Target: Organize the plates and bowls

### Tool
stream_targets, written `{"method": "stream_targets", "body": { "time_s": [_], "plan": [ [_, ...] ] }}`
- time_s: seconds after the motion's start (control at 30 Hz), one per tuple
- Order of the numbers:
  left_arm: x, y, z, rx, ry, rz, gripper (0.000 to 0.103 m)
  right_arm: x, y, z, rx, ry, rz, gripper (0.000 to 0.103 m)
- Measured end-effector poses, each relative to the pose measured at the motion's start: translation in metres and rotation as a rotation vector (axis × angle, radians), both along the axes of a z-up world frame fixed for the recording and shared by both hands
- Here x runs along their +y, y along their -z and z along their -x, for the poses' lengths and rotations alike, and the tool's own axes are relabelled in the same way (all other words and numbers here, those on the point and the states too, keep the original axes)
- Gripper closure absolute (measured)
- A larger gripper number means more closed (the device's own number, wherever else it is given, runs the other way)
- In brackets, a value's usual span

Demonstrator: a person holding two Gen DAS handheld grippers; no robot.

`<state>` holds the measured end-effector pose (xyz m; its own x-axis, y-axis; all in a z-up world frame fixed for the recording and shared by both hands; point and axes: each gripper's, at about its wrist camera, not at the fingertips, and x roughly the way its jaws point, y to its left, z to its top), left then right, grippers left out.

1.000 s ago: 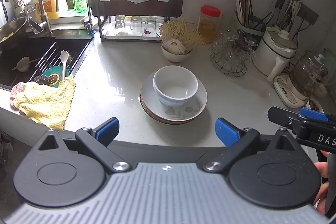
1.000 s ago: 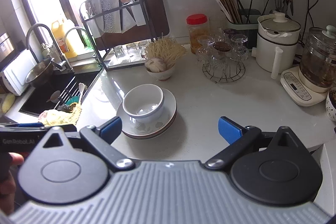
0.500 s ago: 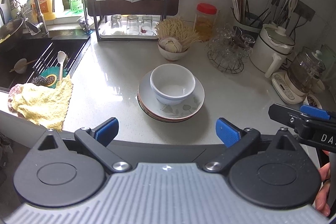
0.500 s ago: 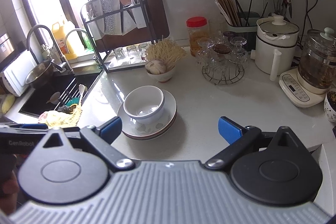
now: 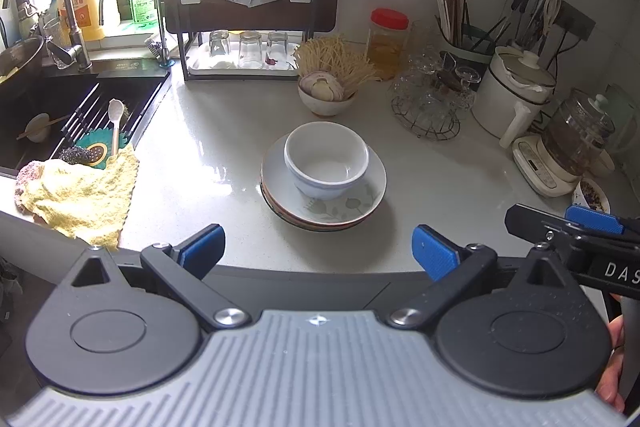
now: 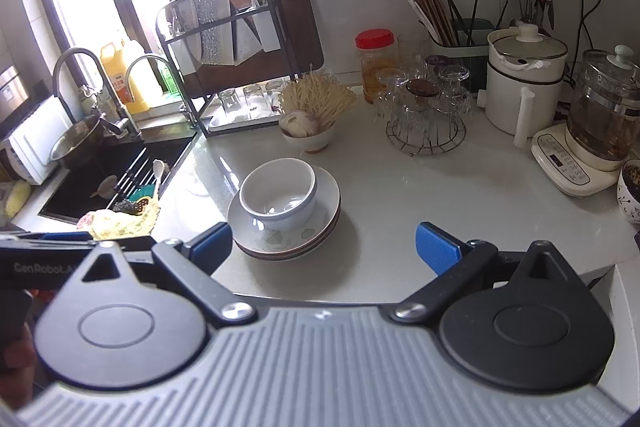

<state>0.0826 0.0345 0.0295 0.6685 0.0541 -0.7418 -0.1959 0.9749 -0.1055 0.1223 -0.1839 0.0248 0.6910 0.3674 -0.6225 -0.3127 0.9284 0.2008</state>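
Bowl: a white bowl [image 5: 326, 159] sits upright and empty on top of the plates, a little toward the back-left of the stack; also seen from the right wrist [image 6: 279, 193].
Plates: a short stack of plates [image 5: 362, 201] rests on the pale counter [image 5: 460, 187], near its front edge; the top plate shows a faint leaf pattern.
Left gripper: the left gripper [image 5: 319, 251] hovers in front of the stack, its blue-padded fingers spread wide with nothing between them.
Right gripper: the right gripper [image 6: 325, 243] is likewise spread wide and empty, held in front of the stack, which lies toward its left finger.
Hands: a bit of a hand [image 5: 612, 359] shows at the right edge of the left view, behind the other tool.
Small bowl: a small bowl [image 5: 327, 99] with dried noodles and garlic stands behind the stack, apart from it.
Glass rack: a wire rack of upturned glasses [image 5: 430, 99] stands to the right of that small bowl.
Sink: the dark sink [image 5: 48, 107] lies to the left, with a yellow cloth [image 5: 80, 195] draped at its near corner.
Dish rack: a black dish rack [image 5: 248, 7] stands at the back by the wall.
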Motion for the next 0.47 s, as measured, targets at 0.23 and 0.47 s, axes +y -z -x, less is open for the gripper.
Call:
{"method": "stream_targets", "body": {
  "time_s": [0.23,0.47],
  "plan": [
    [-0.0027,-0.0005,0.0049,-0.001,0.015,0.001,0.002,-0.0013,-0.0015,0.006,-0.01,0.005,0.002,0.003],
    [-0.0032,-0.0017,0.0059,-0.001,0.026,-0.001,0.002,-0.0011,-0.0023,0.009,-0.01,0.011,-0.002,0.003]
  ]
}}
